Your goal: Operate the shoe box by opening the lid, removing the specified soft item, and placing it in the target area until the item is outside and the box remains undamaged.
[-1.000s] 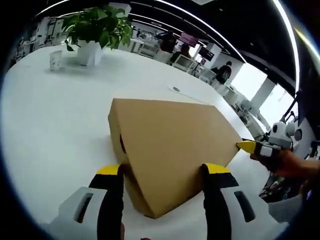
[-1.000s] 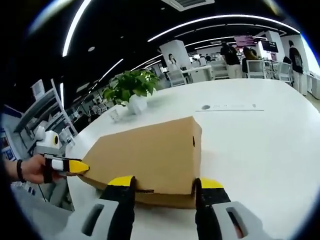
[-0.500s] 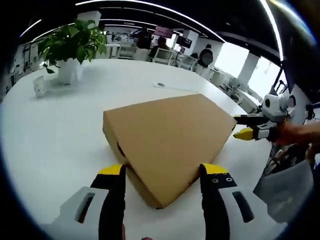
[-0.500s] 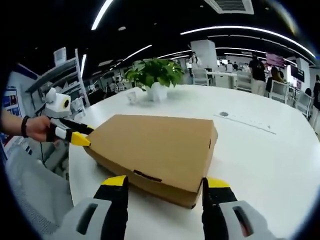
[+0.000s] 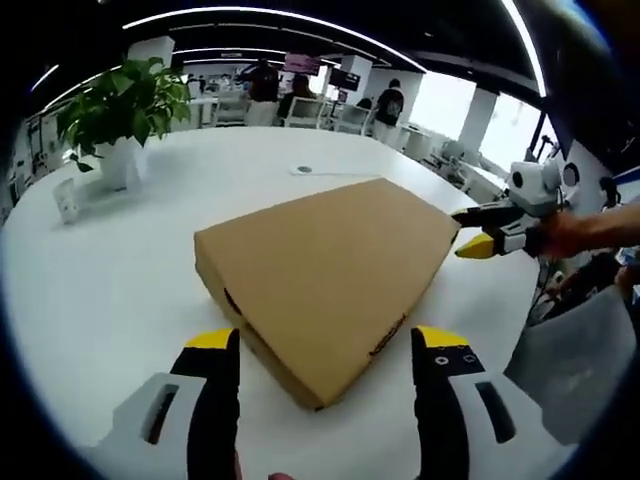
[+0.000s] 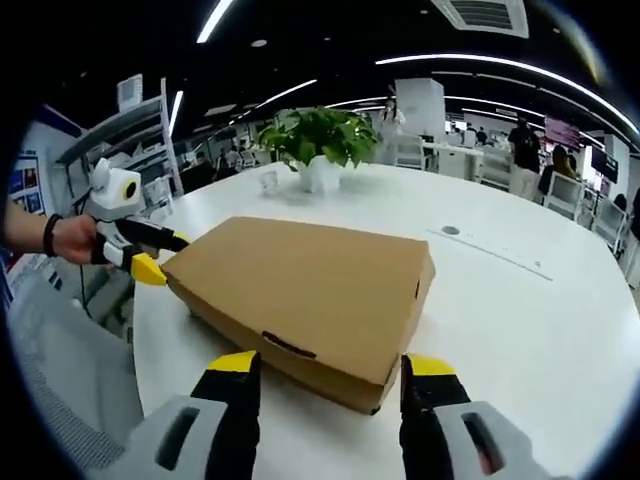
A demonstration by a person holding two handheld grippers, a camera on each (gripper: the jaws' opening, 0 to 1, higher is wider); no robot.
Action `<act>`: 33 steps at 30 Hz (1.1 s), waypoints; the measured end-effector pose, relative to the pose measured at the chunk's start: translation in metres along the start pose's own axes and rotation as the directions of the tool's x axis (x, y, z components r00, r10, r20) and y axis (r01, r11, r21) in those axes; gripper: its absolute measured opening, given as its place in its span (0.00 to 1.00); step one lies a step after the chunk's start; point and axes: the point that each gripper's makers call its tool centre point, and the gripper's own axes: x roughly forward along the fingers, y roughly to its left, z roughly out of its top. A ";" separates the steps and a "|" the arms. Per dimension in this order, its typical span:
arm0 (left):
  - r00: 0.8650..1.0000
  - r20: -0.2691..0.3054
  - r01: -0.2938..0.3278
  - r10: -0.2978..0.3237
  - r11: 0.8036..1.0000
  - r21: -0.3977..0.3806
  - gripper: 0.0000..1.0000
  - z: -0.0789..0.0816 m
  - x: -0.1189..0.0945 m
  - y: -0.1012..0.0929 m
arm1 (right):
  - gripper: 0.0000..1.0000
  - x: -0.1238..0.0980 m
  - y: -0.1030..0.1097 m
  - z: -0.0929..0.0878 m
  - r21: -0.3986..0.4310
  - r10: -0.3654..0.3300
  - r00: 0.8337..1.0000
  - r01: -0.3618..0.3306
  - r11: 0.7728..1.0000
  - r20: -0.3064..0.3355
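A shut brown cardboard shoe box [image 5: 330, 265] lies flat on the white table [image 5: 120, 290]. In the left gripper view my left gripper [image 5: 327, 345] is open, its yellow-tipped jaws either side of the box's near corner. From the right, my right gripper [image 5: 478, 230] comes in open, beside the box's far right corner. In the right gripper view the box [image 6: 310, 280] shows a small tab slot on its front wall. There my right gripper [image 6: 332, 365] straddles the near corner, and the left gripper [image 6: 150, 253], held by a hand, sits open at the left corner.
A potted plant [image 5: 120, 110] [image 6: 320, 150] and a paper cup [image 5: 66, 200] stand at the table's far side. A thin white strip with a round mark [image 6: 490, 250] lies beyond the box. A grey mesh chair back [image 5: 570, 370] stands off the table's edge. People and chairs fill the background.
Both views have swung and lifted a little, so the box's top shows more. The right gripper's jaws have spread by the box's corner. The box stays shut in place.
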 end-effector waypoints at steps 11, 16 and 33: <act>0.998 -0.008 -0.065 0.066 0.998 0.021 0.62 -0.006 0.005 0.006 | 0.48 0.002 -0.004 0.002 -0.005 -0.074 0.997 0.074 0.997 0.004; 0.997 -0.001 -0.074 0.074 0.997 0.015 0.60 -0.006 0.003 0.006 | 0.47 0.002 -0.004 0.003 0.003 -0.075 0.997 0.075 0.997 0.005; 0.996 0.046 -0.078 0.079 0.997 -0.012 0.58 0.015 -0.014 0.003 | 0.47 -0.016 0.001 0.027 0.069 -0.082 0.993 0.076 0.995 0.081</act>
